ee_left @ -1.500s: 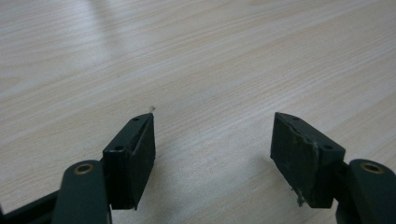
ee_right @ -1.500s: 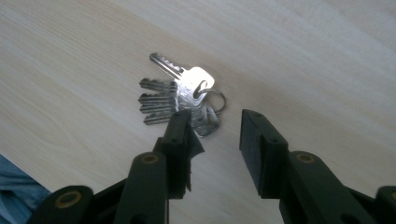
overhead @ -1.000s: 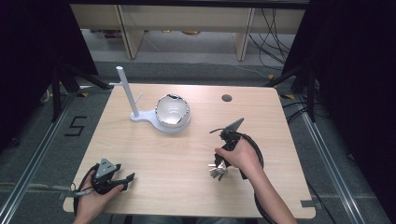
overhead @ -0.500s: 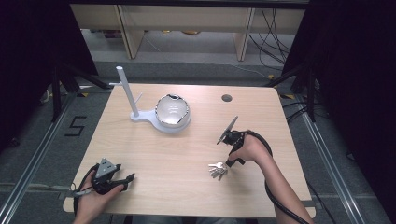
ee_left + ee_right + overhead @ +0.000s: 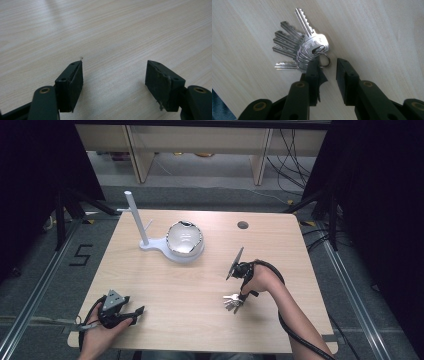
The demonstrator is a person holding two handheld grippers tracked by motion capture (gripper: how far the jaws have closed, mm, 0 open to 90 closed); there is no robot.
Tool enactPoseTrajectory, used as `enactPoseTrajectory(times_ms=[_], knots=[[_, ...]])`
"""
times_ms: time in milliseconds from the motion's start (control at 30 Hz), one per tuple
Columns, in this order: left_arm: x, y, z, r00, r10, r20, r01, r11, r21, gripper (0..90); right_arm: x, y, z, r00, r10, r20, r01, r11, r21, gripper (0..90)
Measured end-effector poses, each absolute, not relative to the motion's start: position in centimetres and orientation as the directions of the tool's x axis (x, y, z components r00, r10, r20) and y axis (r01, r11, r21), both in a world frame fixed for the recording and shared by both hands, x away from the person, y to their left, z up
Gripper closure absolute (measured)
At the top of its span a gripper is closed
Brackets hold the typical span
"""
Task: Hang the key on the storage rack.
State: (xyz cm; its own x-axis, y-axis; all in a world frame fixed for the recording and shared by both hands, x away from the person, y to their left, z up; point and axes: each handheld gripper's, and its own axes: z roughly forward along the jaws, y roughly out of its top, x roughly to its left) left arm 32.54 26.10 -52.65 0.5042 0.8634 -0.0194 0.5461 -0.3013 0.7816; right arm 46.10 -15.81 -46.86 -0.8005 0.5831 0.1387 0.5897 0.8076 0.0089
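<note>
The right gripper (image 5: 325,68) stood over the keys (image 5: 298,48), its jaws narrowed to a small gap after just closing in. The key ring sat in that gap; one jaw lay against the key heads while the other stood just clear of the ring, so the pads were not yet clamped on anything. The left gripper (image 5: 113,75) had its jaws wide apart with nothing but bare table (image 5: 125,30) between them.

Taking the bowl (image 5: 184,240) as landmark: the keys (image 5: 232,302) lay on the table well apart from it, toward the person's side and to the right, with the right gripper (image 5: 240,292) directly upon them. The left gripper (image 5: 120,312) rested near the table's front edge, well apart from the bowl on the opposite side. The stand (image 5: 136,220) rose just beside the bowl, its white base touching or running under it (which of the two could not be told).

Counted: two grippers, one bunch of keys, one bowl, one stand with a single upright post, and one dark hole (image 5: 243,225) in the tabletop, beyond the bowl to the right.

The right gripper view showed the bunch fanned into about six or seven silver keys on one ring, which the high view rendered as a small bright cluster. The high view gave the whole layout, the person's forearms and the trailing cables.
</note>
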Motion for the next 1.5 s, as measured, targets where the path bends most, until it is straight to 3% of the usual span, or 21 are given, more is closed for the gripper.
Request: enactPoseTrajectory(times_ms=[633, 900, 1267, 1367, 1433, 1500], knots=[[32.6, 26.1, -52.7, 0.507, 0.861, -0.017, 0.548, -0.307, 0.778, 29.8, 46.6, -14.8, -47.3, -0.825, 0.551, 0.124, 0.551, 0.834, -0.038, 78.0], [32.6, 26.2, -52.6, 0.523, 0.852, 0.007, 0.548, -0.343, 0.763, 29.7, 46.4, -14.1, -47.5, -0.846, 0.517, 0.133, 0.516, 0.856, -0.045, 89.1], [32.5, 26.0, -52.7, 0.512, 0.859, -0.013, 0.552, -0.317, 0.771, 29.6, 46.3, -14.6, -46.9, -0.814, 0.566, 0.128, 0.568, 0.823, -0.026, 90.0], [32.5, 25.9, -52.7, 0.505, 0.863, -0.011, 0.552, -0.313, 0.773, 29.6, 46.1, -15.1, -45.8, -0.653, 0.735, 0.18, 0.749, 0.663, 0.01, 74.7], [32.5, 25.9, -52.7, 0.503, 0.864, -0.009, 0.555, -0.315, 0.77, 29.6, 46.0, -15.2, -45.6, -0.625, 0.764, 0.161, 0.773, 0.634, -0.003, 71.2], [32.6, 25.9, -52.7, 0.508, 0.861, -0.003, 0.553, -0.323, 0.768, 29.5, 45.8, -15.3, -45.5, -0.569, 0.808, 0.154, 0.819, 0.574, 0.012, 55.0]])
